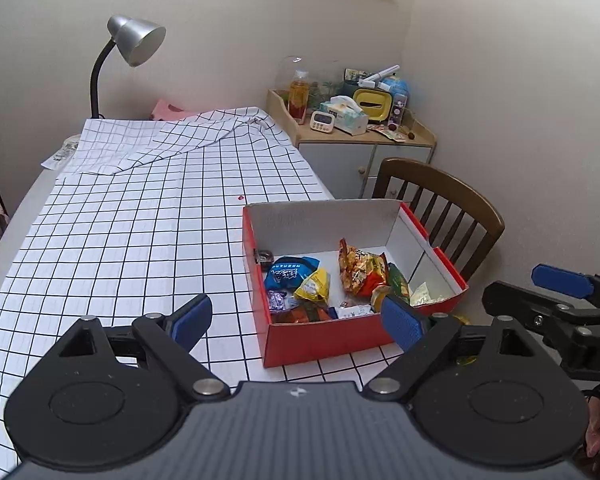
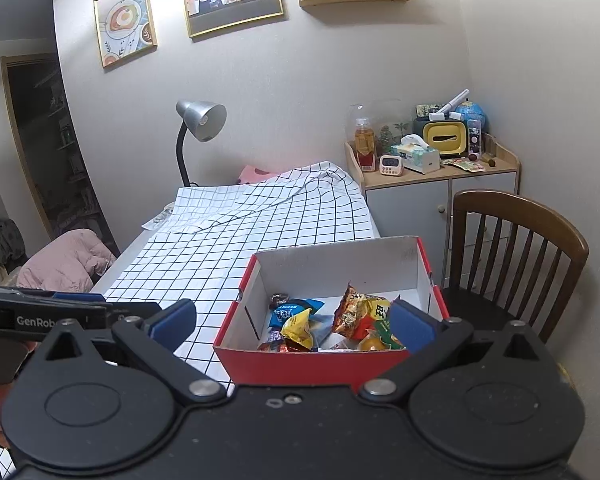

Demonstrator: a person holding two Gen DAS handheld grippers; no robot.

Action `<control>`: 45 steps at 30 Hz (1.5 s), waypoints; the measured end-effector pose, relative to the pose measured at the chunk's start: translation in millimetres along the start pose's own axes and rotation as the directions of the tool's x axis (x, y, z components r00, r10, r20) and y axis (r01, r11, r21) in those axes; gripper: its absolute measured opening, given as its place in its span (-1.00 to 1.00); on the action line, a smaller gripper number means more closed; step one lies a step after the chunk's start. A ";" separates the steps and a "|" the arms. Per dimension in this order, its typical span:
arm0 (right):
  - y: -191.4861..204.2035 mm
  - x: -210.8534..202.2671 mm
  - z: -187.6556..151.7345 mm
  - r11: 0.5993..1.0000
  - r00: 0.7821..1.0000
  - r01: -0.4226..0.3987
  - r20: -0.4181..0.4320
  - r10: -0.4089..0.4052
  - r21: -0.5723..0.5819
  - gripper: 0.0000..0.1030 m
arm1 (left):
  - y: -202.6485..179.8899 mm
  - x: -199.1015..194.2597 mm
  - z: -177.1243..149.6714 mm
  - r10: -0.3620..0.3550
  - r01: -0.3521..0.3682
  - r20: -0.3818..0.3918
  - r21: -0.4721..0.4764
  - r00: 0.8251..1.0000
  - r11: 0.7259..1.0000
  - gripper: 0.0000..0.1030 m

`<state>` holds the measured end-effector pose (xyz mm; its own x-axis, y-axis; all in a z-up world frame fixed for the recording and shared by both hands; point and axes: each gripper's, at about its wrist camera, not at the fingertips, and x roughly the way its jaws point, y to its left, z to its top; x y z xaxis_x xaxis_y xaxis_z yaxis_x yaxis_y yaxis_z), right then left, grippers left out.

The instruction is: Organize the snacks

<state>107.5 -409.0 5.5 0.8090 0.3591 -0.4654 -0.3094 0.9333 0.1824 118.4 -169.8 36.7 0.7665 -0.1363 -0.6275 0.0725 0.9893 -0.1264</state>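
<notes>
Right now, operator, read the scene line by line before you commit.

Snacks: they lie heaped in the red box (image 1: 324, 340), among them a blue packet (image 1: 286, 276), a yellow packet (image 1: 314, 286) and an orange bag (image 1: 358, 274); the far part of the box is bare.
Box: it sits on the checked tablecloth (image 1: 140, 240) at the table's right edge, just beside the wooden chair (image 1: 452, 200).
Left gripper (image 1: 298, 320): your tongs stand wide with nothing between them, above the box's near left corner.
Right gripper (image 2: 294, 324): wide too and holding nothing, over the near wall of the box.
Stage: snacks gathered in a box fits a finished tidy-up as well as a pile waiting to be sorted, so you cannot judge from this alone.
Handling: I'd judge the packets slippery and puffy; if you grasp one, close on a crimped edge, gently.
Risk: the box stands close to the table edge, so avoid nudging it towards the chair.
</notes>
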 end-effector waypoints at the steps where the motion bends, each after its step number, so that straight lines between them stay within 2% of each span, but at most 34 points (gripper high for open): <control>1: 0.0 0.0 0.5 1.000 1.000 -0.001 0.000 0.001 0.000 1.00 | 0.2 -0.5 -0.3 0.000 0.000 0.000 -0.002 1.000 1.000 0.78; 45: -3.6 -10.9 -3.4 0.999 1.000 0.018 -0.001 -0.018 0.031 1.00 | -19.1 -6.5 -3.9 -0.025 0.025 -0.004 0.045 1.000 0.999 0.78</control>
<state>98.2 -416.3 7.0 0.8137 0.3427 -0.4694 -0.2794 0.9389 0.2011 109.5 -188.0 40.2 0.7622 -0.1611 -0.6270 0.1201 0.9869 -0.1076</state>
